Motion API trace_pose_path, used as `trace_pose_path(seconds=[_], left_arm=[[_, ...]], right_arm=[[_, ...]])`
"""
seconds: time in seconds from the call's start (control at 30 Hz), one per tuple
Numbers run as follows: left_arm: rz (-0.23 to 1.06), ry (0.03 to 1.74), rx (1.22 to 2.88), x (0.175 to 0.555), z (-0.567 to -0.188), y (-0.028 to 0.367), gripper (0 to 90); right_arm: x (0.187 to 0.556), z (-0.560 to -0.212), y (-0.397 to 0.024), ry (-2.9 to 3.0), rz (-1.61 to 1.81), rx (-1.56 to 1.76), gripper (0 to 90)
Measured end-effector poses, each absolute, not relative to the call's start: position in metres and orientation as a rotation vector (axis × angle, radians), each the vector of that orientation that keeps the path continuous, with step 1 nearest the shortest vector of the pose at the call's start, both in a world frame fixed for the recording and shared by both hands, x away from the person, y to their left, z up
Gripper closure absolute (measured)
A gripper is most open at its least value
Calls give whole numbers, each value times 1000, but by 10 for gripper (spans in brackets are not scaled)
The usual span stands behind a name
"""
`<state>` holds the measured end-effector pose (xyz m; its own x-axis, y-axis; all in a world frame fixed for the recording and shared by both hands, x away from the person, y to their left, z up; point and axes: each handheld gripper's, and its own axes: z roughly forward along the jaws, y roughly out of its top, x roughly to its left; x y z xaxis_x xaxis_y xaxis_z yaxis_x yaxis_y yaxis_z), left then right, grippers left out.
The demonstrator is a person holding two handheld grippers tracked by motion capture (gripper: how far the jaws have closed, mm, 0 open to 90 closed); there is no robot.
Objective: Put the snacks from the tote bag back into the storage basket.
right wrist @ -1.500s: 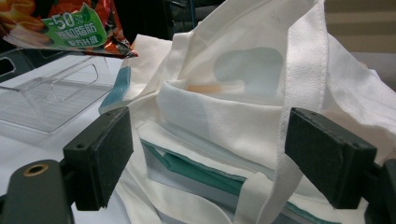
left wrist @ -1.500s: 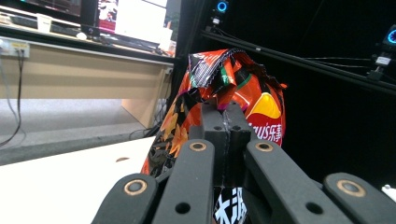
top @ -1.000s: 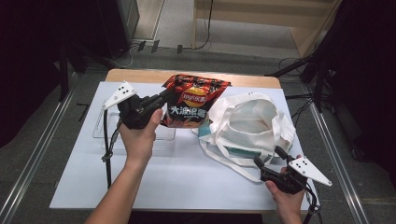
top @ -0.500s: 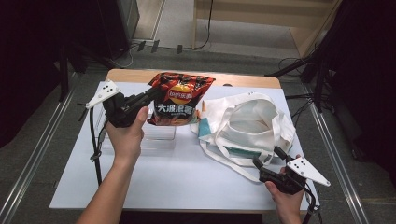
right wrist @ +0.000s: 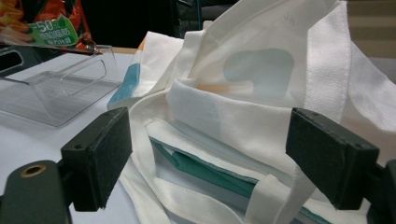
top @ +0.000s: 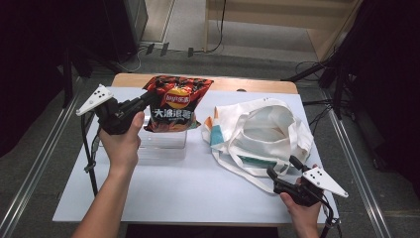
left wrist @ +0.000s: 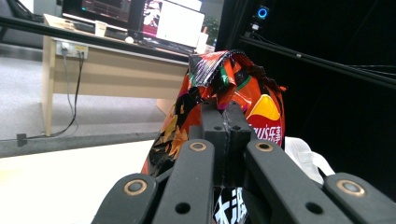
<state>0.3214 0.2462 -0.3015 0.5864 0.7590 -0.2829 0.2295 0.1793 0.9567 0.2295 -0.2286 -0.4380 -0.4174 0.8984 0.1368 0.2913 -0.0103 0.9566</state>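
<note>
Clear tray [top: 163,146] mid-table: chip bag [top: 176,101] above its back edge, tote bag [top: 260,134] just right, right gripper [top: 282,173] beyond it.

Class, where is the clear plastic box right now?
In the high view, the clear box sits left of centre on the table, under the chip bag and left of the tote bag.

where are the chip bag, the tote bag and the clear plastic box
chip bag [top: 174,106], high view, on the printed front under the logo
tote bag [top: 262,130], high view, on the white cloth inside its open mouth
clear plastic box [right wrist: 60,91], right gripper view, on its see-through top wall
</note>
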Motion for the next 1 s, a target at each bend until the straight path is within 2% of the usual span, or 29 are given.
trace_pose_path(seconds=[1.0], left_arm=[[517, 983, 1385, 324, -312, 288, 900]], right_arm=[[230, -440, -225, 1739, 1435, 1246, 152]])
